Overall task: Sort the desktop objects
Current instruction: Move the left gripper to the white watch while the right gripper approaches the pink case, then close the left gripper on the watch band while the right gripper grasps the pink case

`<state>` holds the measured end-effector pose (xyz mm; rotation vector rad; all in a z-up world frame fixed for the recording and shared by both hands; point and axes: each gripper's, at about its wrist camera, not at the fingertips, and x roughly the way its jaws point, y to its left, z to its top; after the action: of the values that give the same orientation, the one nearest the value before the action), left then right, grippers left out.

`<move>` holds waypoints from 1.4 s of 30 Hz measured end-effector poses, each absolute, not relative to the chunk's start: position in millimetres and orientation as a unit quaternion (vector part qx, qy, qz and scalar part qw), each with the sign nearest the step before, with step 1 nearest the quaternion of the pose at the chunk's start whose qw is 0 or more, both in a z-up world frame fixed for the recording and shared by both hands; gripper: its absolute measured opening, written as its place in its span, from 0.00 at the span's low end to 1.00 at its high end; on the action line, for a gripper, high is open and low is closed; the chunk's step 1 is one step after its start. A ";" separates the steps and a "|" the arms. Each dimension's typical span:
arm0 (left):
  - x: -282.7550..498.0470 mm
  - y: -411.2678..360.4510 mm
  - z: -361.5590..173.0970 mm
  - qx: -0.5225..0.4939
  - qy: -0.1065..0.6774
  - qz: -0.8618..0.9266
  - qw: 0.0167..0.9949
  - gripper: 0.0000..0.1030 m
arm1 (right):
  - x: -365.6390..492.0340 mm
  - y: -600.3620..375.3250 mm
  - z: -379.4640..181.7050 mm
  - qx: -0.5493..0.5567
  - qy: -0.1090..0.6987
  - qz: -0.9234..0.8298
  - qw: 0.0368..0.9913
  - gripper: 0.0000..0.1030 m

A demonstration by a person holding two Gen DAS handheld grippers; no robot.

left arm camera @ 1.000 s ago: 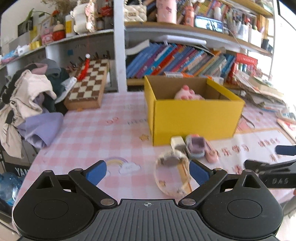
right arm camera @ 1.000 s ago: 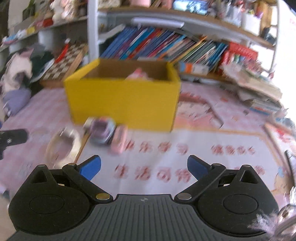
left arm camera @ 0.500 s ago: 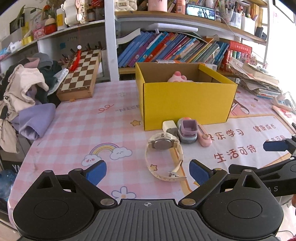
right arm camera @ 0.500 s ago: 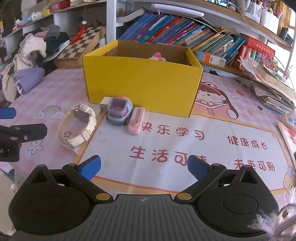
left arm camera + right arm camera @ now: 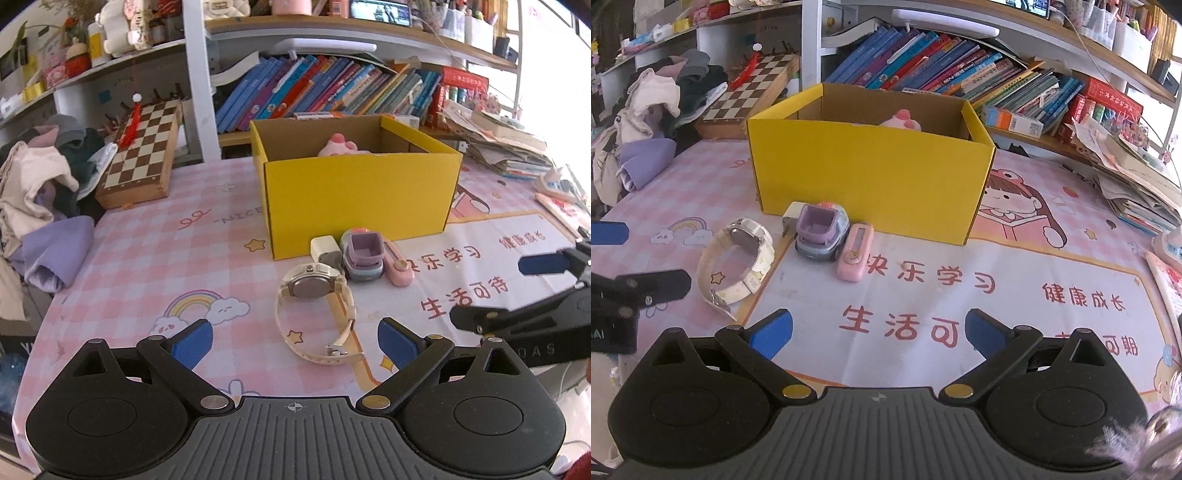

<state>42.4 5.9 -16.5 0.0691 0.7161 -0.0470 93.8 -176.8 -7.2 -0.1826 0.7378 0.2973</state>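
On the pink checked tablecloth (image 5: 147, 258) a yellow cardboard box (image 5: 354, 195) stood open-topped, with a pink plush toy (image 5: 340, 146) already lying inside it. Against the box's near wall four small things lay in a row: a cream wristwatch (image 5: 314, 291) curled on its strap, a purple toy car (image 5: 822, 230), a pink oblong case (image 5: 856, 253) touching the car's side, and a small white block (image 5: 323, 248) behind the car.

Both tools hung low over the table, each with its blue pads spread wide and nothing between them: the left gripper (image 5: 295, 338) faced the watch, the right gripper (image 5: 879, 330) faced the printed mat (image 5: 997, 288) just short of the case.

By these signs the sorting stood part-way, one thing boxed and four outside. Either gripper would need to descend over its nearest piece, close, then lift above the box's rim.

Room was ample in front; the crowding lay among the car, case and block, and against the cardboard wall behind them.
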 end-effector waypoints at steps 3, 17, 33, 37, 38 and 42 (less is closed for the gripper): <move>44.0 3.7 -17.1 0.041 0.351 -0.030 0.935 0.95 | 96.8 -177.4 -6.0 -0.089 0.358 0.148 0.918 0.98; 54.4 1.2 -18.5 0.050 0.352 -0.042 0.934 0.94 | 113.1 -173.4 -0.9 -0.094 0.358 0.162 0.915 0.96; 78.2 -5.2 -36.2 0.054 0.372 -0.047 0.925 0.93 | 139.3 -164.5 -4.3 -0.103 0.375 0.195 0.900 0.83; 92.9 -7.6 -44.8 0.059 0.380 -0.043 0.922 0.89 | 146.7 -163.6 -6.2 -0.110 0.378 0.200 0.897 0.83; 95.4 -7.2 -45.9 0.058 0.382 -0.042 0.921 0.88 | 148.7 -163.5 -6.8 -0.112 0.380 0.201 0.896 0.82; 105.5 -5.2 -50.5 0.052 0.390 -0.042 0.919 0.86 | 158.3 -163.4 -9.4 -0.114 0.385 0.206 0.892 0.80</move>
<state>105.5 -5.2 -50.5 0.1061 0.8009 -0.0860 158.3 -163.4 -9.4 -0.2364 0.7998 0.4285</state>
